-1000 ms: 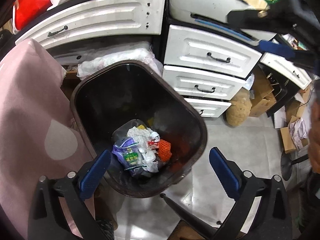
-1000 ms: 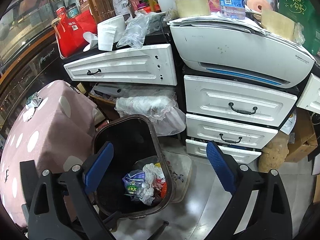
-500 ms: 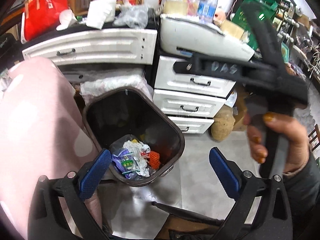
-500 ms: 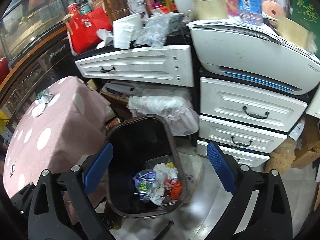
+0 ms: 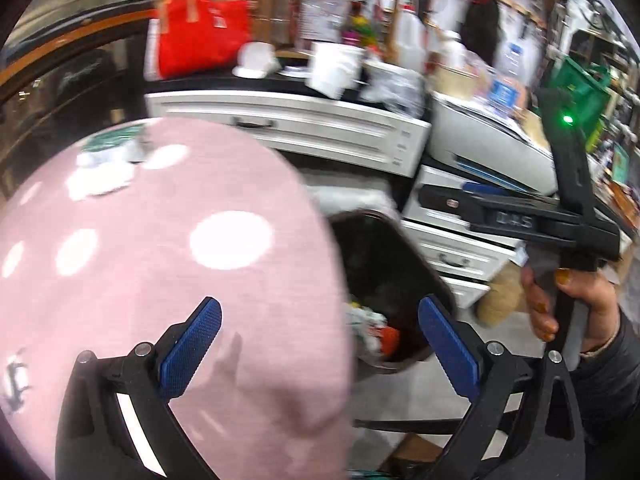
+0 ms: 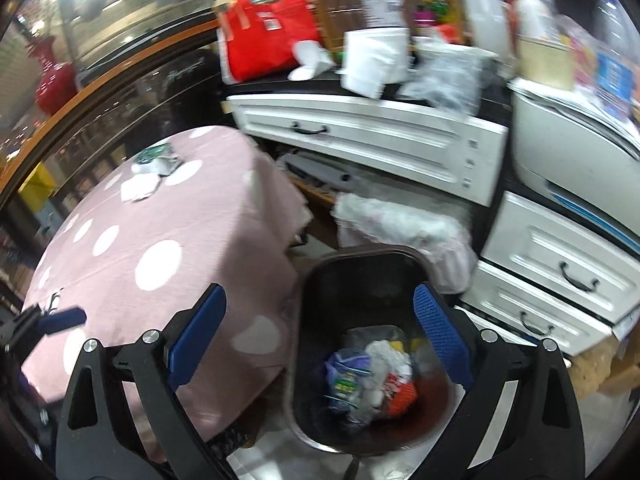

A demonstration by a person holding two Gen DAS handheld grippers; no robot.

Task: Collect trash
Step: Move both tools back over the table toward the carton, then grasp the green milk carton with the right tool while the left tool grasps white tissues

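While both grippers hang wide open and empty, the collected trash (image 6: 370,380) sits at the bottom of the dark bin (image 6: 360,276).

Seen from the left wrist camera, the left gripper (image 5: 318,344) spreads its blue-padded fingers (image 5: 190,348) far apart with nothing between them, over the edge of a pink cloth with white dots (image 5: 160,260) and the bin just beside it. From the right wrist camera, the right gripper (image 6: 318,336) is equally splayed and holds nothing, one finger over the cloth and the other over the bin's rim. A hand (image 5: 568,304) grips the right tool's black handle. Crumpled white paper (image 6: 144,188) and a green-printed scrap (image 6: 158,156) lie on the far part of the cloth, well apart from both grippers. White drawers (image 6: 360,132) stand behind the bin, and a red bag (image 6: 268,36) rests on the counter above them.
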